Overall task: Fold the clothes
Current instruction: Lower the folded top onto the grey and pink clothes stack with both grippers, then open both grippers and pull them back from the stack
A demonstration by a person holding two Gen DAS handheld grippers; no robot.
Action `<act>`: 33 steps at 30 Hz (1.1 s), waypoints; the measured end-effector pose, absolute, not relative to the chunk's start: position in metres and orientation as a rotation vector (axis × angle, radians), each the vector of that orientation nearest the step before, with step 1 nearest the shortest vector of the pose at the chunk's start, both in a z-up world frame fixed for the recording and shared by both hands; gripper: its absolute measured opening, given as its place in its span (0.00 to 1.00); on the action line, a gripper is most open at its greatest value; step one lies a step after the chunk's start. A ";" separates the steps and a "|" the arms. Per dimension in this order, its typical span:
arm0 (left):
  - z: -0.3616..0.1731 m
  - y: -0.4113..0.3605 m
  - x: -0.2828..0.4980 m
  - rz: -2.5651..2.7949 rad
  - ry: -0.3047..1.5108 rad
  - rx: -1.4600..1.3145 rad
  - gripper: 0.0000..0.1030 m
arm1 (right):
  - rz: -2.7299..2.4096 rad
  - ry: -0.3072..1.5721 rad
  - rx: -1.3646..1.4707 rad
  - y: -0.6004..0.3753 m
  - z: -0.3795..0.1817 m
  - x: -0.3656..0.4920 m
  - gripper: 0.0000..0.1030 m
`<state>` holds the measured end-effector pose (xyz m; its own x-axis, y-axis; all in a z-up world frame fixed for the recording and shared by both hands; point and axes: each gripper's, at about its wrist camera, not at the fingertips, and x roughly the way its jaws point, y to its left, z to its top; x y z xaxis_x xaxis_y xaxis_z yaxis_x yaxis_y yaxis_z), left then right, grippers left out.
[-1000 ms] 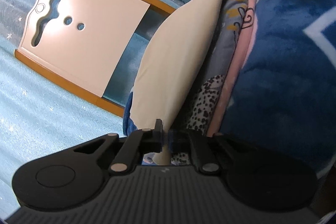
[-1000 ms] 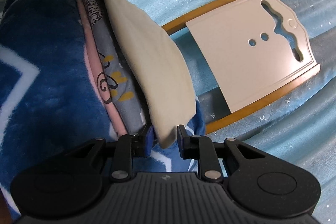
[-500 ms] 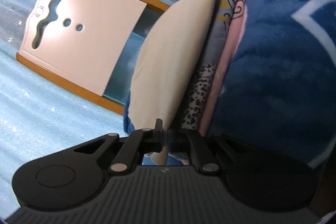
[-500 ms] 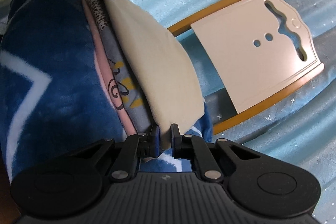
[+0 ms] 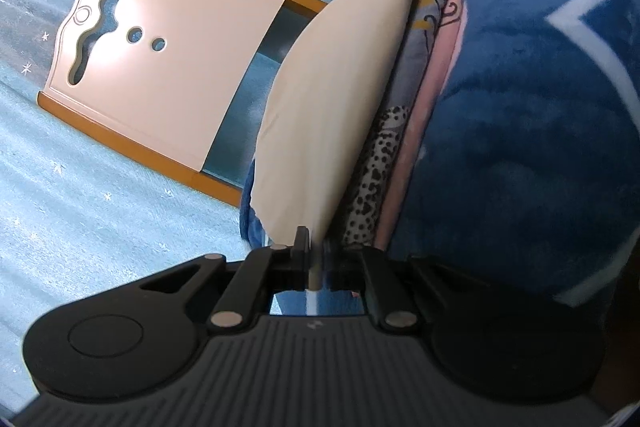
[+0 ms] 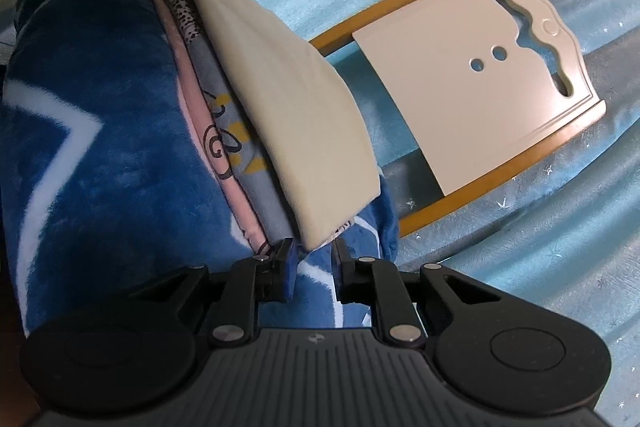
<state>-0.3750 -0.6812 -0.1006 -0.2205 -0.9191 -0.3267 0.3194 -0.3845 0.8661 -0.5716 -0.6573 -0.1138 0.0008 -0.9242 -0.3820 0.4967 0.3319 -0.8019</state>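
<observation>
We see left gripper (image 5: 316, 251) clamped tight on cream garment (image 5: 340, 87) corner. Right gripper (image 6: 314, 261) jaws opening, opposite cream corner between them, pads not pressing. Garment hangs stretched between both, against folded stack (image 6: 216, 107) on blue blanket (image 6: 100, 147). Folding board (image 6: 480, 87) flat on light-blue bedspread (image 6: 540, 247), just beside.

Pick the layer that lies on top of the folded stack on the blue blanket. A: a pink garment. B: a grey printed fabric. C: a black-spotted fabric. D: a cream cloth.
D: the cream cloth covers the stack, with the grey printed fabric, the spotted fabric and the pink garment showing only as edges beneath it, all on the blue blanket.
</observation>
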 end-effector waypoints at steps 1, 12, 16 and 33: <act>-0.101 -0.683 -0.375 -1.753 -0.829 1.104 0.05 | -1.195 1.050 -0.511 -0.658 -0.113 -0.571 0.09; -0.094 -0.665 -0.361 -1.748 -0.797 1.093 0.06 | -1.221 1.051 -0.453 -0.655 -0.108 -0.577 0.10; -0.093 -0.662 -0.359 -1.749 -0.797 1.092 0.07 | -1.217 1.014 -0.451 -0.645 -0.102 -0.571 0.26; -0.084 -0.669 -0.355 -1.850 -0.641 1.083 0.21 | -1.162 0.899 -0.206 -0.676 -0.090 -0.558 0.30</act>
